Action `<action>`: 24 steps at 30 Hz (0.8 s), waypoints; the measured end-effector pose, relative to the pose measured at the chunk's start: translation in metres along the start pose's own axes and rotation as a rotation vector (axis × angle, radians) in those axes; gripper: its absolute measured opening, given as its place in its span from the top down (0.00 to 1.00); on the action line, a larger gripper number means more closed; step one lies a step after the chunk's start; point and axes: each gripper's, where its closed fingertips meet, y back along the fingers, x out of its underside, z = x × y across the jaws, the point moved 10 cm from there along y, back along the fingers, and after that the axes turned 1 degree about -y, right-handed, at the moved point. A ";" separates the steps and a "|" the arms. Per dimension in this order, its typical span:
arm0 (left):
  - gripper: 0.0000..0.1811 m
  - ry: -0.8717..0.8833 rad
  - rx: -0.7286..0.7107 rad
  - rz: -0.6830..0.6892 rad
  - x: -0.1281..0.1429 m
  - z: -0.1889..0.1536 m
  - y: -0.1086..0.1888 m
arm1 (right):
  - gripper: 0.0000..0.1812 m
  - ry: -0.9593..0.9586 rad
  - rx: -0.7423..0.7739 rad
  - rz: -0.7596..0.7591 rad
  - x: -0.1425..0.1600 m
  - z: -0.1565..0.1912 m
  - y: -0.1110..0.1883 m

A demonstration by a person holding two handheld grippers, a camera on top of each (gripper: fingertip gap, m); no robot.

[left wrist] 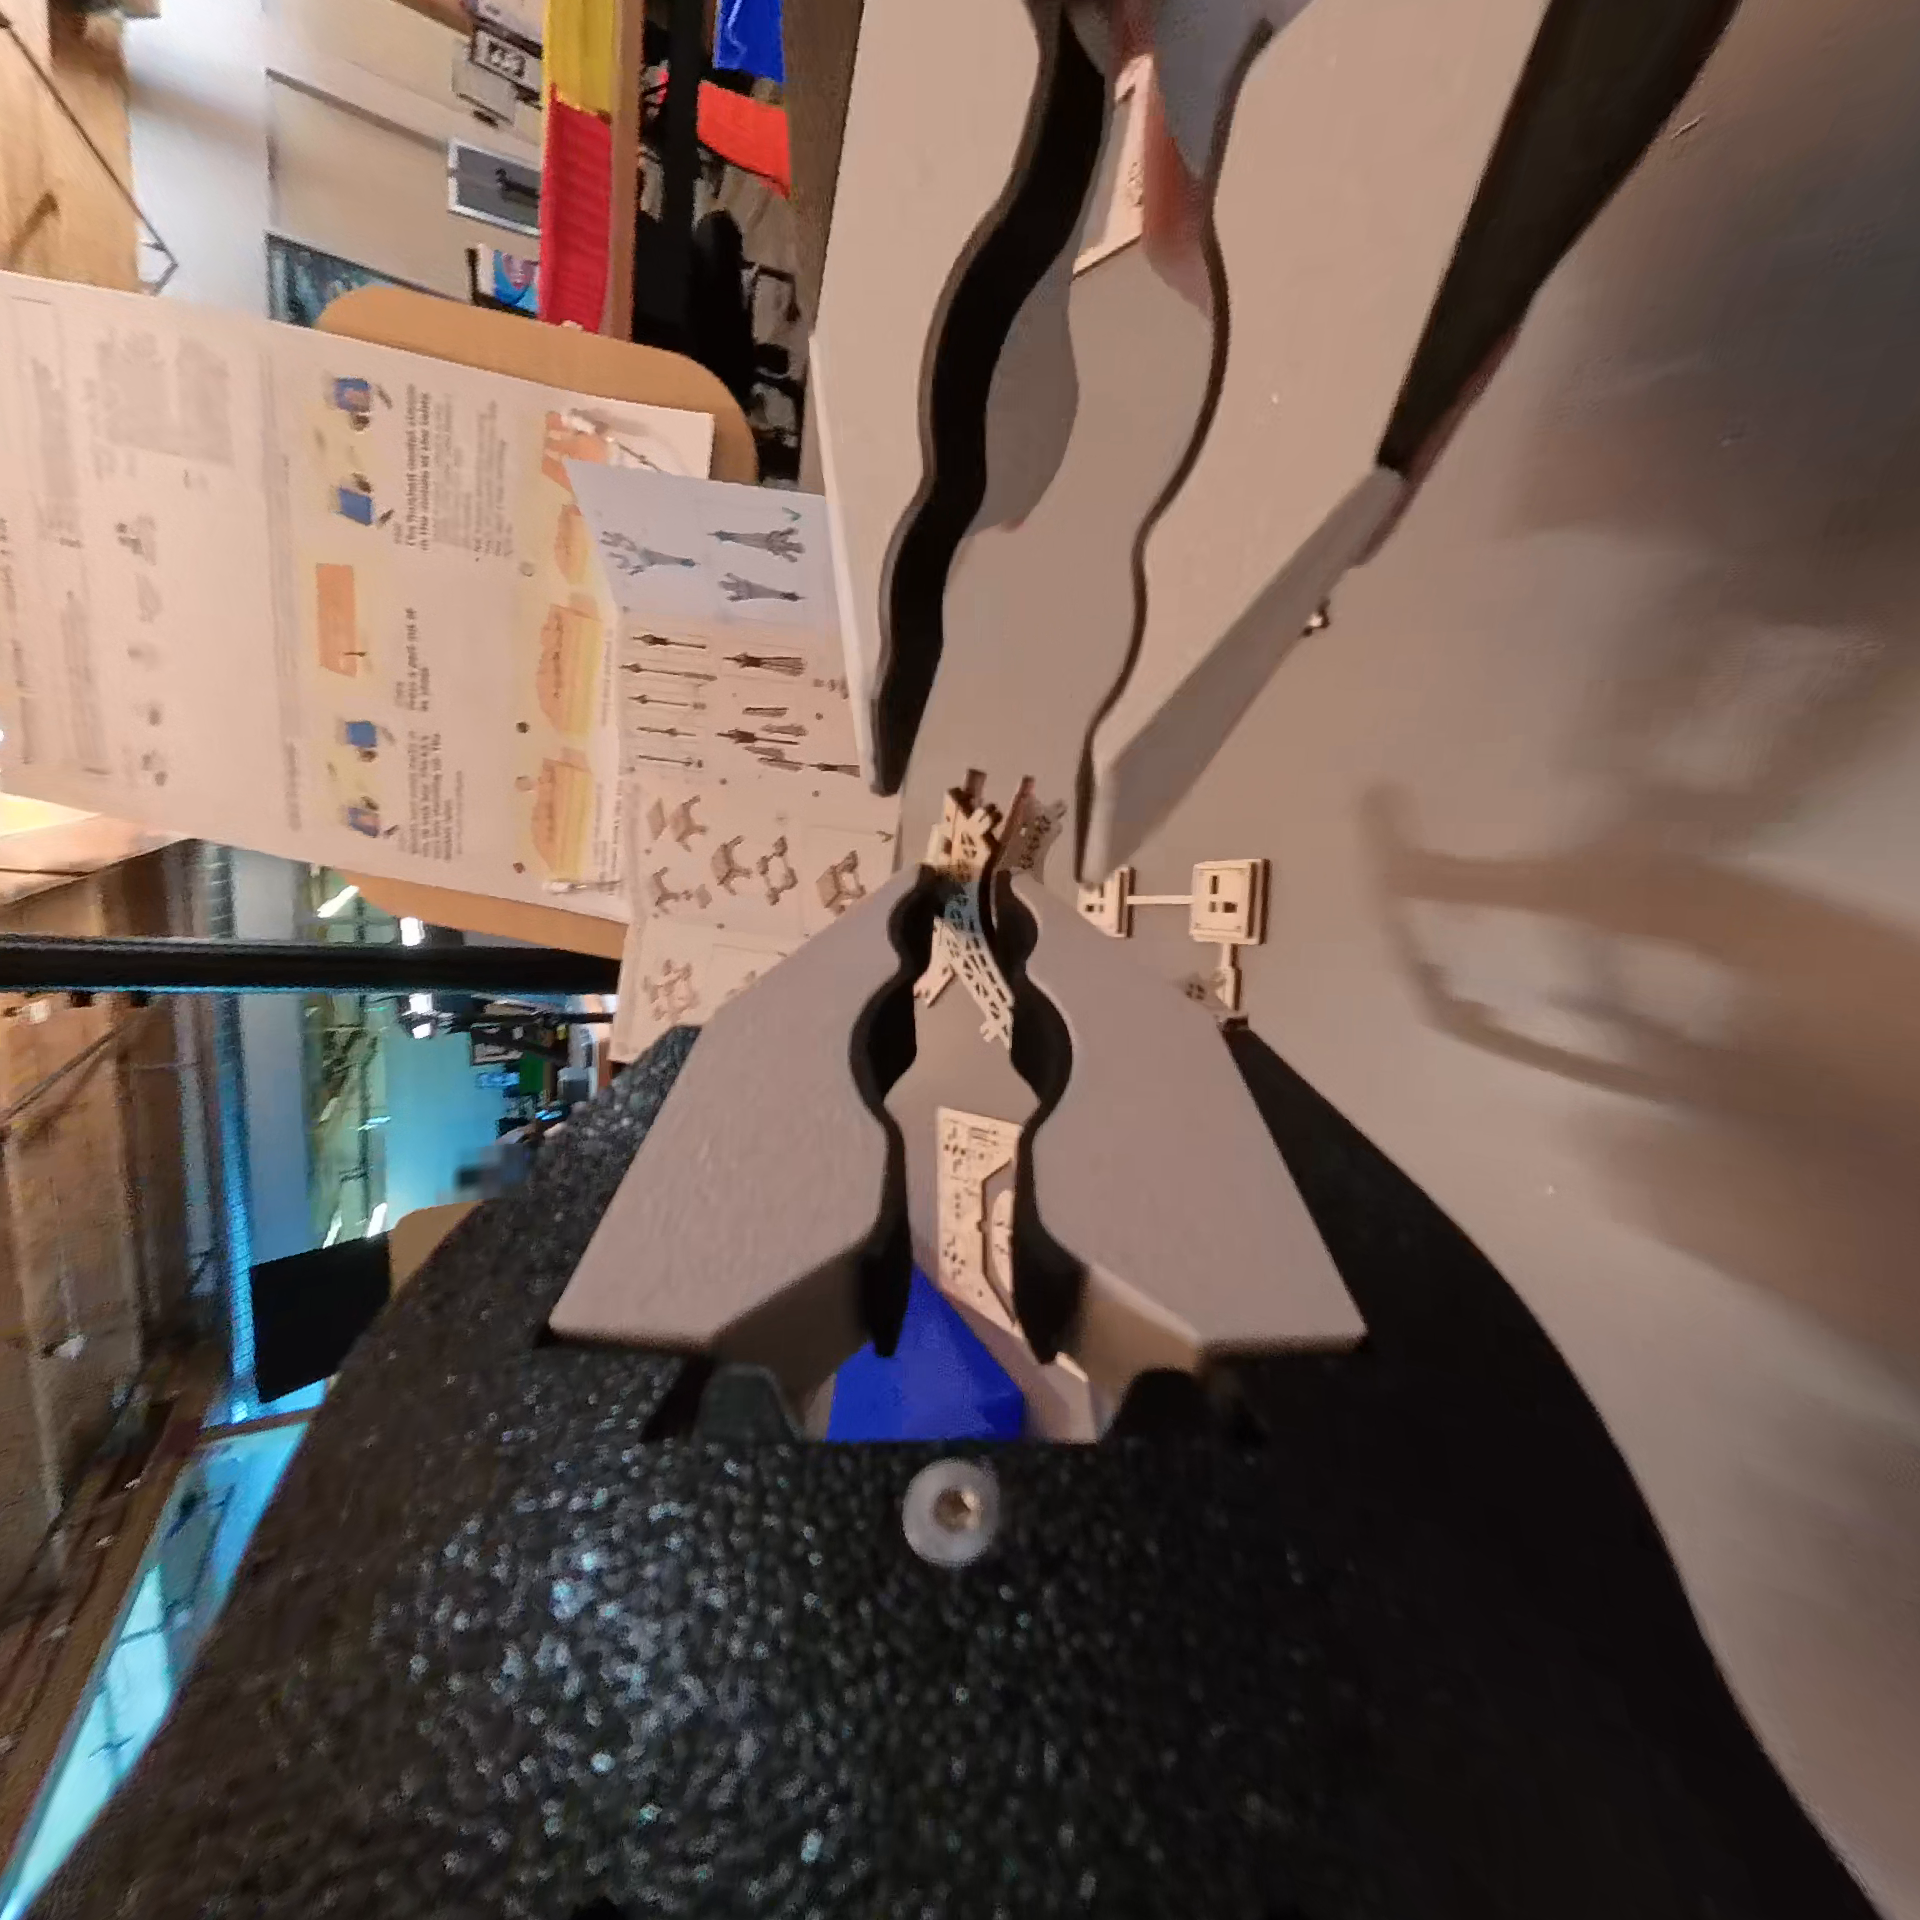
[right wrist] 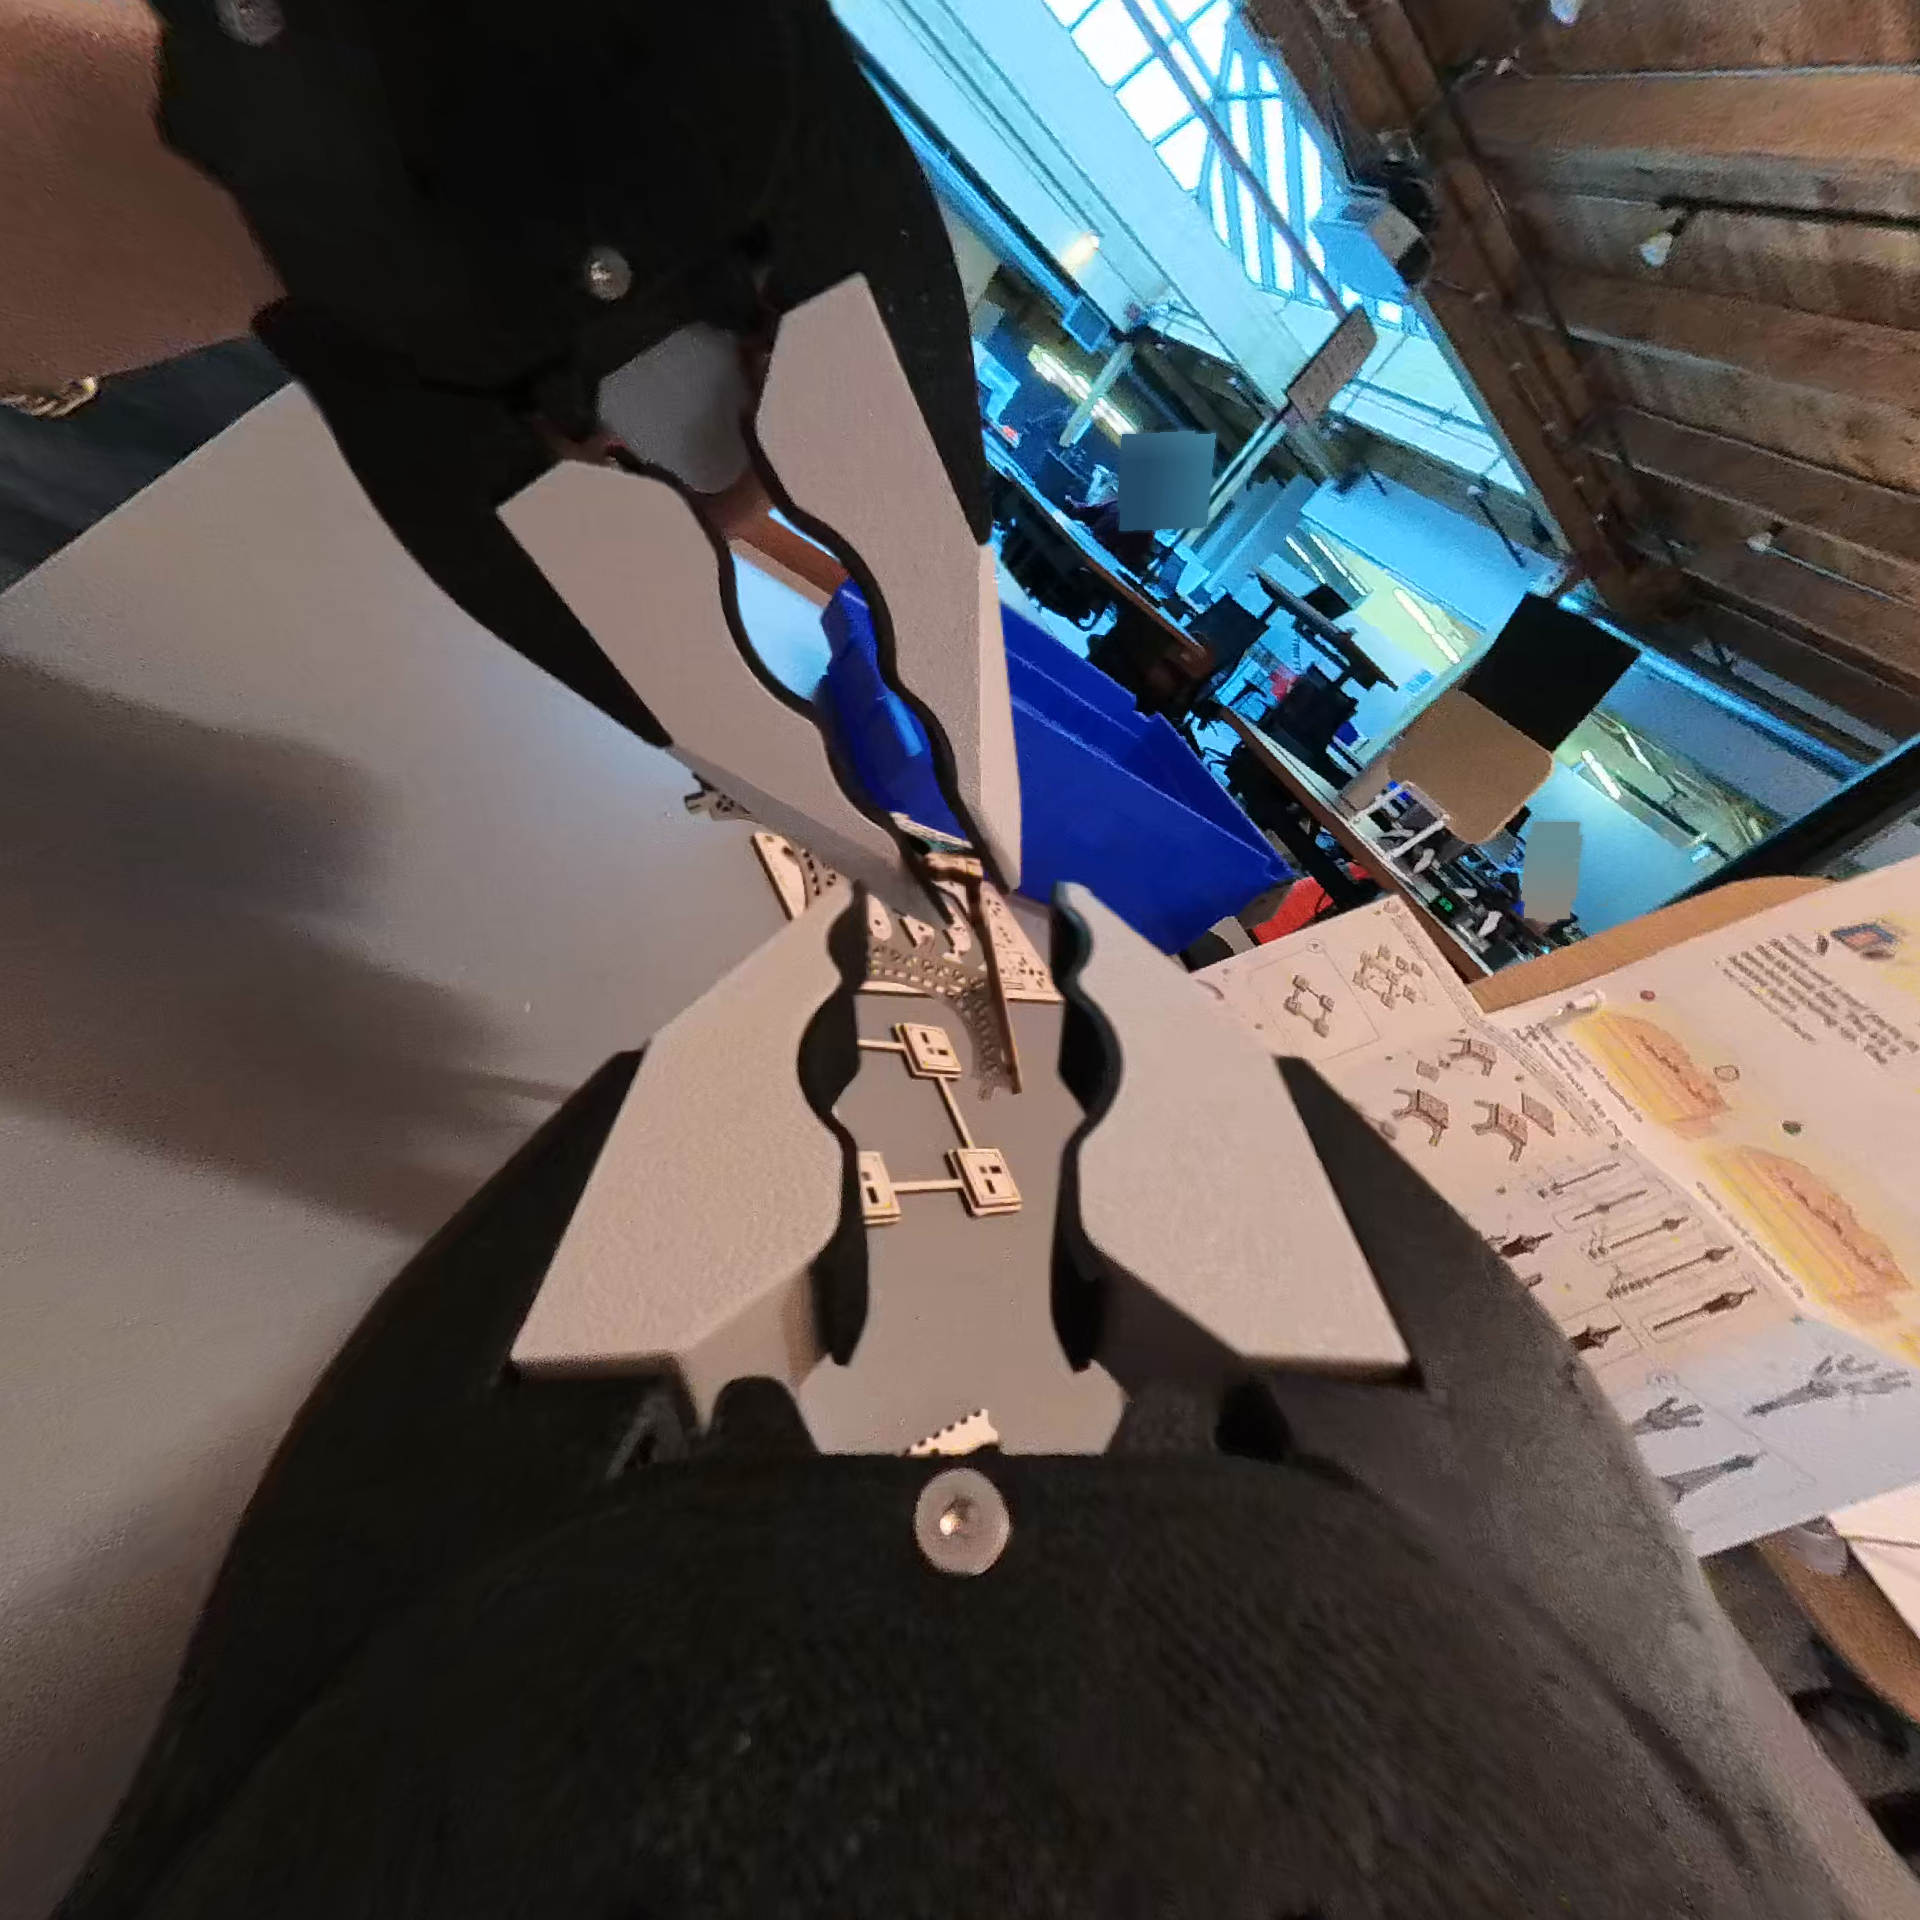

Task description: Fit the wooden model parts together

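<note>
Judging by how things lie, we are midway; our left gripper point(left wrist: 971, 883) pinches a lattice assembly point(left wrist: 971, 935) of what look like two joined panels, lifted above the grey table point(left wrist: 1558, 727); our right gripper point(right wrist: 956, 935) stands spread and empty just beside it; a frame of three square pads point(right wrist: 940, 1127) and one flat fretwork sheet point(left wrist: 977, 1205) lie unfitted; two instruction sheets point(right wrist: 1662, 1143) sit near.

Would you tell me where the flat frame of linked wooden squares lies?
In the right wrist view the square frame lies flat on the grey table, between the right gripper's open fingers.
</note>
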 end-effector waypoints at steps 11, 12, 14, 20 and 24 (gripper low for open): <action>0.96 -0.055 -0.161 -0.015 -0.006 0.005 0.001 | 0.90 -0.300 -0.039 -0.140 -0.003 -0.014 0.007; 0.96 -0.049 -0.166 -0.016 -0.006 0.005 0.001 | 0.90 -0.328 -0.031 -0.159 -0.002 -0.017 0.009; 0.96 -0.041 -0.156 -0.024 -0.006 0.006 0.001 | 0.93 -0.282 0.021 -0.166 -0.003 -0.020 0.013; 0.96 -0.017 -0.156 -0.050 -0.007 0.008 0.003 | 0.97 -0.036 0.082 -0.090 -0.010 -0.012 0.011; 0.96 -0.007 -0.144 -0.078 -0.008 0.009 0.005 | 0.95 0.047 0.086 -0.028 -0.009 -0.010 0.008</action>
